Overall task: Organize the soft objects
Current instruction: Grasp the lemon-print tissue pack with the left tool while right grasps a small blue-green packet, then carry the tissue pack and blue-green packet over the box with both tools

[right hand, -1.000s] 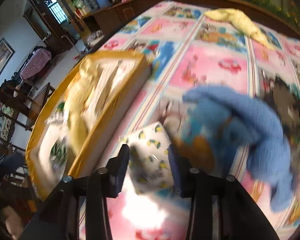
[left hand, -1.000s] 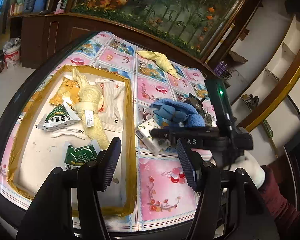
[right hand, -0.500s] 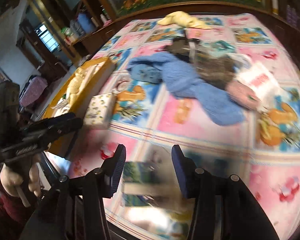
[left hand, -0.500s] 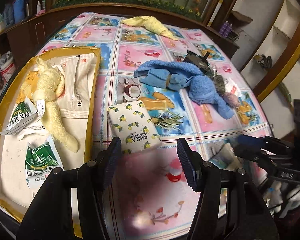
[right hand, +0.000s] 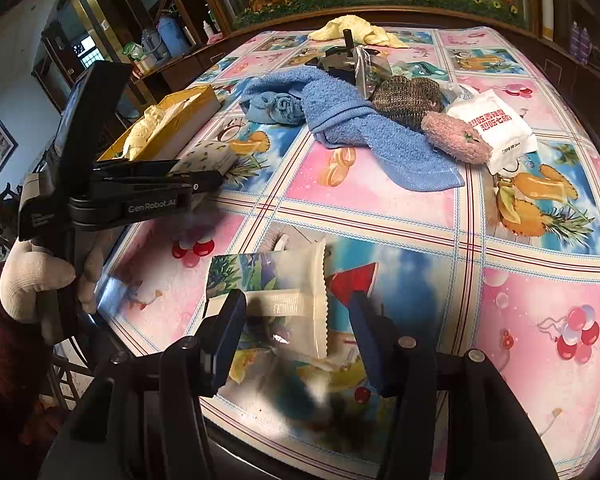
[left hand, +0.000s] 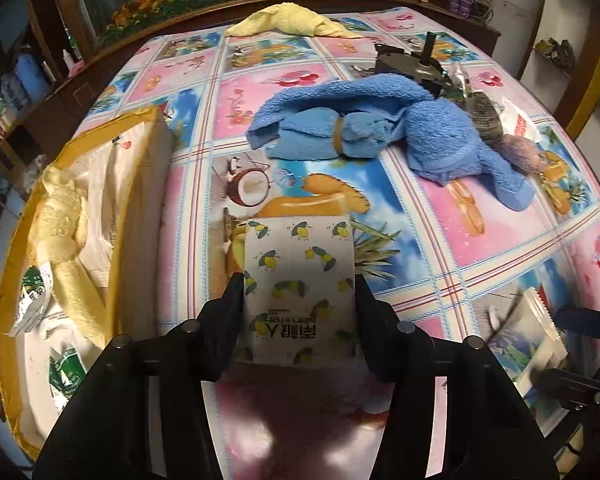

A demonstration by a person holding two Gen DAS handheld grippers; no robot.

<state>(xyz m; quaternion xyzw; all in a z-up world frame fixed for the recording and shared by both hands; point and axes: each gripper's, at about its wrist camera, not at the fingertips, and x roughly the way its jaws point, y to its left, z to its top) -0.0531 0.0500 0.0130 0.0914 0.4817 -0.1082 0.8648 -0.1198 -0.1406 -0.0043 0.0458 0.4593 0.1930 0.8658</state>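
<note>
Tissues, soft and light, sit between our left hand-held gripper; fingers touch its sides, so we squeeze mid-pack.

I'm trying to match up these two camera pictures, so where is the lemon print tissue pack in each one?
Left wrist: lemon-print tissue pack bottom centre, between the left gripper fingers.
Right wrist: left of centre, beside the yellow box.
Shared landmark: blue towel.
</note>
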